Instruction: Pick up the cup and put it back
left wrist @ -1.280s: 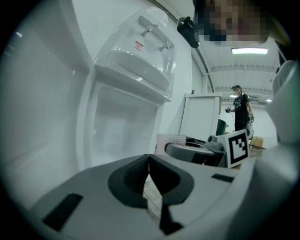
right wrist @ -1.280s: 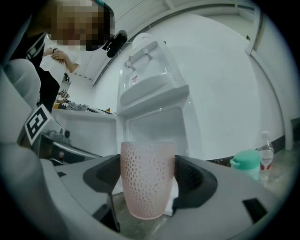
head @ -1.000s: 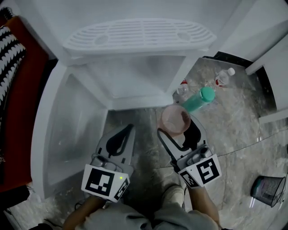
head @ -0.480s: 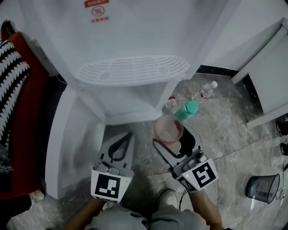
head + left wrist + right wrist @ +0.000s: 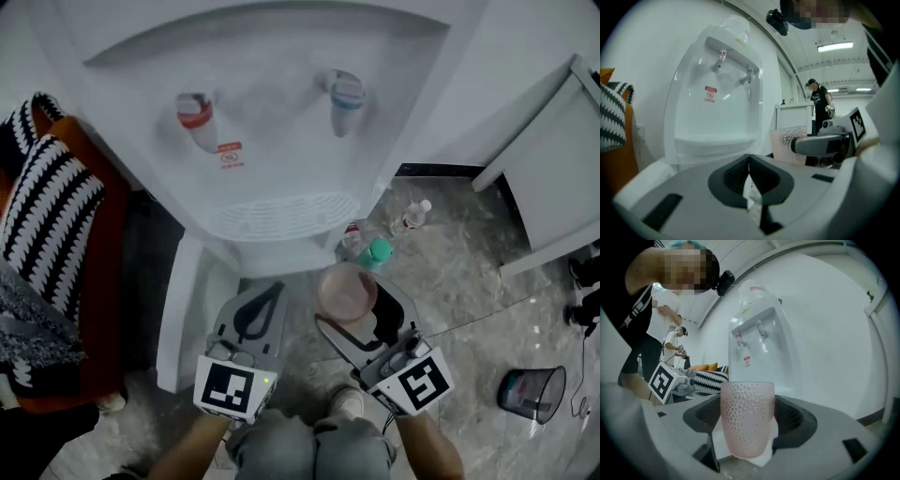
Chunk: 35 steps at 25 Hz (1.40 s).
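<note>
A pink dimpled cup (image 5: pixel 345 292) stands upright between the jaws of my right gripper (image 5: pixel 354 302), which is shut on it. The right gripper view has the cup (image 5: pixel 747 418) filling the gap of the right gripper (image 5: pixel 749 427), with the white water dispenser (image 5: pixel 759 352) beyond it. My left gripper (image 5: pixel 274 289) is beside it on the left, shut with nothing in it. Its jaws meet in the left gripper view, where the left gripper (image 5: pixel 749 165) faces the dispenser (image 5: pixel 717 108). The dispenser's drip tray (image 5: pixel 281 216) lies just ahead of both grippers.
A red tap (image 5: pixel 194 117) and a blue tap (image 5: pixel 345 91) hang over the tray. Bottles (image 5: pixel 375 251) stand on the floor to the dispenser's right. A bin (image 5: pixel 530 394) sits at the lower right, a striped cushion (image 5: pixel 52 225) at the left and a white cabinet (image 5: pixel 553 169) at the right.
The head view has swung up from the dispenser's lower compartment to its taps and tray. Both grippers keep their places in it, and the cup stays in the right one.
</note>
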Available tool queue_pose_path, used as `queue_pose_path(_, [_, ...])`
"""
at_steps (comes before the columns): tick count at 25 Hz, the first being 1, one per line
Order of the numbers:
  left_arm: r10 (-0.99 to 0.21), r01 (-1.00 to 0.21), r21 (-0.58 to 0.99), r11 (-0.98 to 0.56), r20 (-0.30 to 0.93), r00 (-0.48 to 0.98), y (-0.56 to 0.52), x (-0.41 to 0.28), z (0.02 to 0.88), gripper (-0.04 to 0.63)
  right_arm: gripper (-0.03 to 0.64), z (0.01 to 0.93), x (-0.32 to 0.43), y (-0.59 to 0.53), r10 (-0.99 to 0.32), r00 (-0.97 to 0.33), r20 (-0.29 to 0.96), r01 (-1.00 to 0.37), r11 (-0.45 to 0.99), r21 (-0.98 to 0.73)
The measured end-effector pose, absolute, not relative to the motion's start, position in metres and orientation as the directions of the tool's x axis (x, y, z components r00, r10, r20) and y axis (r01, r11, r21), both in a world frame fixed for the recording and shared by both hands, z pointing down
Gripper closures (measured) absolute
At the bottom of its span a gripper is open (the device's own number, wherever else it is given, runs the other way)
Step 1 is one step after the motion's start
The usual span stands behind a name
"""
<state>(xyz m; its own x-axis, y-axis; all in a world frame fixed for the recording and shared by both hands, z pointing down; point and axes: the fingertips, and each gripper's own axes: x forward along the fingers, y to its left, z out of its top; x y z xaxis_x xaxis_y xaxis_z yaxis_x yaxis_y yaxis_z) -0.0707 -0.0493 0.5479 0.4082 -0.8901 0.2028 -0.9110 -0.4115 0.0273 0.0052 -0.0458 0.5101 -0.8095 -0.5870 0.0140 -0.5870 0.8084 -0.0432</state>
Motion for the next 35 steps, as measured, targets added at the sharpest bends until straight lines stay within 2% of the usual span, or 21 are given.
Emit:
queue_pose_path(13, [-0.914,-0.939,0.051,-0.341,0.214,0.344,-0.025,-0.065,0.277,0.583,0.258,0.254,0.004,-0.023,-0.571,-0.82,0.037,-0.573,0.818,-0.059])
queue_pose_path(25, [-0.983,-0.989,0.062,-0.136,0.115,0.143,0.006,-0.097,-0.022,0.581,0.258,-0.039,0.008,-0.001,-0.571,-0.82,0.019,-0.572,0.82,-0.034])
queue_pose_path(29, [-0.989,-0.991,0.038,-0.129,0.072,0.132,0.021,-0.096,-0.082,0.581,0.258,-0.103,0.009,0.017,-0.55,-0.835,-0.024,-0.55,0.835,-0.004])
queue_pose_path(35, [-0.994,-0.993,0.062,-0.101,0.027,0.103,0.038,-0.092,-0.106,0.581,0.258,-0.132,0.022,0.025,-0.55,-0.833,-0.066,-0.552,0.833,0.027])
